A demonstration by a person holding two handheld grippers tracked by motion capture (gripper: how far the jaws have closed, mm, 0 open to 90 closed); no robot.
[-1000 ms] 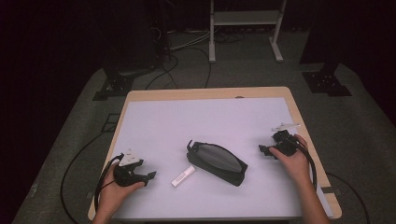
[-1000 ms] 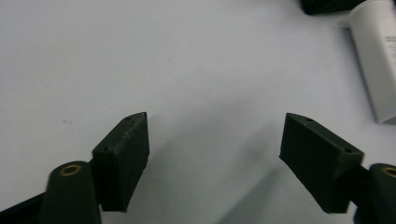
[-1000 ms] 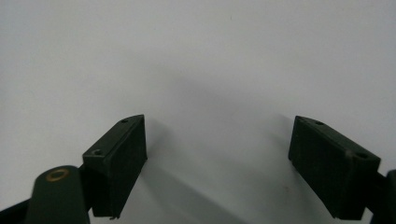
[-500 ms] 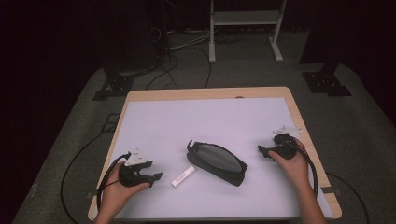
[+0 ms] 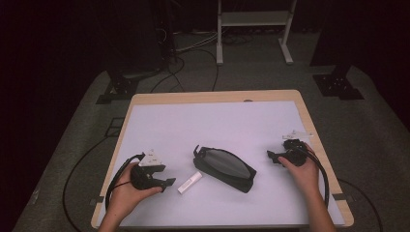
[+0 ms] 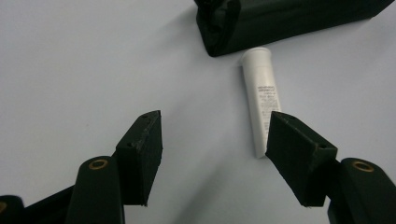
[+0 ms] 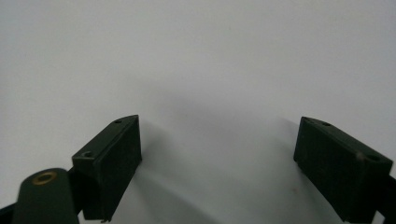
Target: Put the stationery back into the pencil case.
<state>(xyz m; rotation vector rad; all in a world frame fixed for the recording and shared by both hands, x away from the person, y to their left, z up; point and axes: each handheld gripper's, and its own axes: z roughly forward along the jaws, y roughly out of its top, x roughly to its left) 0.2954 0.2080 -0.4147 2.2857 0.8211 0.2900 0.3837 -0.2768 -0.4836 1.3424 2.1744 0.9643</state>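
High view, white table (image 5: 212, 121), grey carpet (image 5: 377, 140), dark room

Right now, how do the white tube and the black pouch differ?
The white tube is small, slim and rigid-looking; the black pouch is far bigger, soft and rounded. The tube lies nearer the left tongs, partly behind one pad. Both lie flat on the table, close together.

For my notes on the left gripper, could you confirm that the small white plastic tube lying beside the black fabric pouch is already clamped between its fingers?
Not quite: the small white plastic tube does lie beside the black fabric pouch, but it is not clamped. The left gripper view shows the left gripper with its fingers apart, the tube lying free on the table ahead of them.
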